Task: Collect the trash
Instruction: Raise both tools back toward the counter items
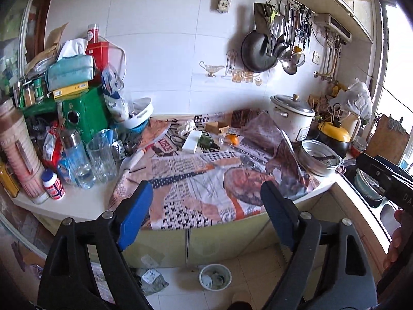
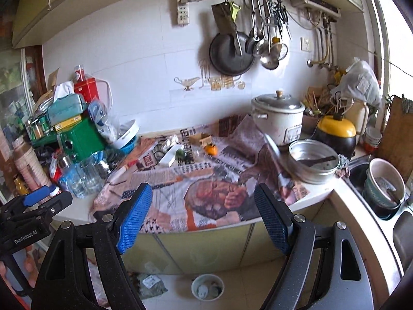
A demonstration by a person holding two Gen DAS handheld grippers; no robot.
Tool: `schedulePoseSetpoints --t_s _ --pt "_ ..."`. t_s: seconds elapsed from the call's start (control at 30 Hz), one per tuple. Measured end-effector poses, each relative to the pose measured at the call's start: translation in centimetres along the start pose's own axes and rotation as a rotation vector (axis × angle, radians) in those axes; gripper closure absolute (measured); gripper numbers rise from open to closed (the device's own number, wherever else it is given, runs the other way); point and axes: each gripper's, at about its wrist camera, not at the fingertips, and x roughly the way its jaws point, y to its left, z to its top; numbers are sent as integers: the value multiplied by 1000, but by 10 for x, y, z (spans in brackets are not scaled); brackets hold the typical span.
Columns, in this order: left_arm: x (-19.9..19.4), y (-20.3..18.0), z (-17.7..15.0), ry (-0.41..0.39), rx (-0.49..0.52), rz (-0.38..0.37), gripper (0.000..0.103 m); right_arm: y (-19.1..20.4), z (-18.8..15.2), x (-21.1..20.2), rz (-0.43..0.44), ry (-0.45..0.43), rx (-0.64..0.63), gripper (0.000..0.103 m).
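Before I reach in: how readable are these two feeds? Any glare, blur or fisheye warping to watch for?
Left wrist view: the window at right is blown out; cabinet edges bow strongly; the newspaper-covered counter is sharp. Right wrist view: same glare top right, corners vignetted black; the rice cooker and small bin on the floor read clearly; the left gripper at the edge looks soft.

The right gripper (image 2: 202, 215), blue-padded jaws spread wide, hangs above the newspaper-covered counter (image 2: 180, 180); a small round bin (image 2: 207, 287) stands on the floor below.
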Motion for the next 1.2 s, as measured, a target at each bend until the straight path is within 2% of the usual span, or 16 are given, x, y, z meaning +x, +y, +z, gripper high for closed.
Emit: schedulePoseSetpoints --t_s 0.13,0.33,0.63,0.83,1.0,1.2 --pt "22 -7 15 -23 -1 24 13 -7 11 18 2 -23 -10 24" --pt "71 -20 46 -32 -22 84 8 -27 35 71 38 14 -29 24" --pt "162 -32 85 15 -127 209 7 -59 71 158 130 120 -130 24" --pt "222 -34 90 83 -85 278 7 -65 79 215 178 194 -155 24" --pt "271 -26 88 128 -47 285 7 -60 77 262 213 264 -151 24" --pt "336 4 89 219 -47 217 7 -47 66 322 225 364 -92 24"
